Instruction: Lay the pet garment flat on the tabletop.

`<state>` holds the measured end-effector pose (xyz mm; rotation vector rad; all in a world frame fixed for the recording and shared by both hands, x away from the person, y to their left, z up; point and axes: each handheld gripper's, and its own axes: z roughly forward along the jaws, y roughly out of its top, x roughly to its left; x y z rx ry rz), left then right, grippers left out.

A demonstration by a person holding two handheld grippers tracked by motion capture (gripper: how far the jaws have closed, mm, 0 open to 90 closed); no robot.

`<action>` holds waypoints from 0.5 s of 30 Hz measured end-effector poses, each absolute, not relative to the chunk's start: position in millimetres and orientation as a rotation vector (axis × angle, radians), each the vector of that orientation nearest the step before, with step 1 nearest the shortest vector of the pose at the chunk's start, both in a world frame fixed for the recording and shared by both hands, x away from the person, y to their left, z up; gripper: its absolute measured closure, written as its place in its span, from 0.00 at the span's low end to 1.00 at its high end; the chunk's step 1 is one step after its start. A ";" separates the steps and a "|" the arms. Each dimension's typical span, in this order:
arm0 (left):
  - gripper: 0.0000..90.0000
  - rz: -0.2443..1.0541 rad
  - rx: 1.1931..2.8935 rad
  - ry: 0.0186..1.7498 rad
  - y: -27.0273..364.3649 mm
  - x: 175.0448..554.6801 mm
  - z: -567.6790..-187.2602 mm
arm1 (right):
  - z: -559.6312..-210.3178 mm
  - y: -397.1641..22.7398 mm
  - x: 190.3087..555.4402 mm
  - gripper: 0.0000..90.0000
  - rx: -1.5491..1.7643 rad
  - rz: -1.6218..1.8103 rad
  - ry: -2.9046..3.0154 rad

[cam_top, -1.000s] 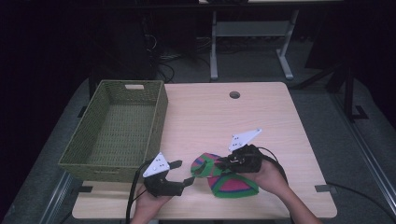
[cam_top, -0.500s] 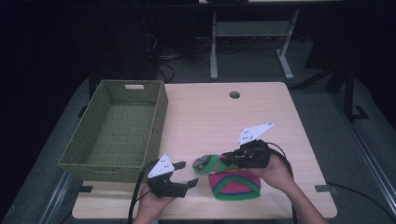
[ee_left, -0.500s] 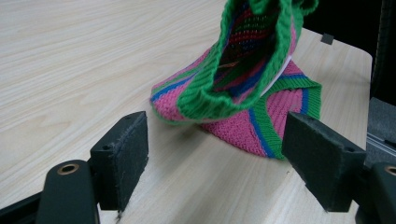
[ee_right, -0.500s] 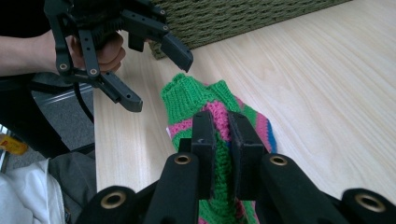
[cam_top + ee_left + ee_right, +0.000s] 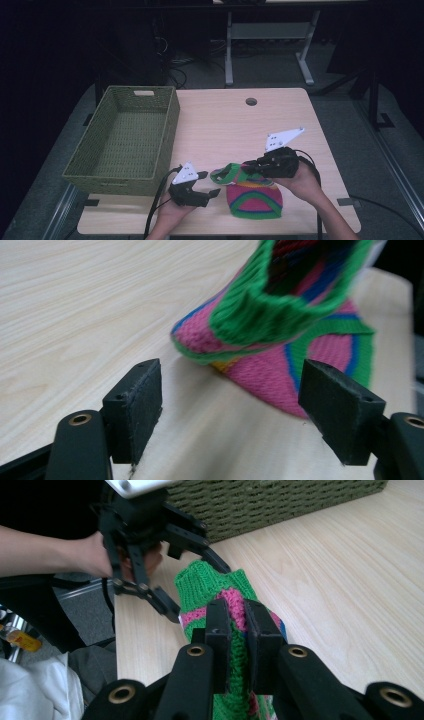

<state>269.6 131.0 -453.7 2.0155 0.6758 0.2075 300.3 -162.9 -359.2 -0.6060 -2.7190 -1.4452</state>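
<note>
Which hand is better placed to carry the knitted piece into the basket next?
Right. The right gripper is already shut on the knitted piece, lifting its green edge, while the left gripper hangs open beside it, though nearer the basket.

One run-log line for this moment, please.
right gripper: shut on knitted hat, lifting its rim | left gripper: open, beside hat | basket: nothing inside

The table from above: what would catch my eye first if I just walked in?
A bright pink and green knitted hat near the front edge, its green rim pinched and lifted by the right tongs. The left tongs sit open beside it, and a green woven basket stands at the left.
</note>
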 end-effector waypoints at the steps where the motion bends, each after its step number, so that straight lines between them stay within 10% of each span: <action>1: 0.29 0.209 2.020 0.676 129.5 271.8 -453.8 | -358.5 -163.2 300.2 0.91 -0.605 -1.450 -2.716; 8: 0.41 0.186 2.002 0.668 119.7 287.7 -454.6 | -357.8 -163.9 301.4 0.91 -0.608 -1.446 -2.712; 15: 0.78 0.149 1.996 0.640 114.1 292.4 -449.7 | -359.9 -171.2 303.8 0.91 -0.641 -1.451 -2.706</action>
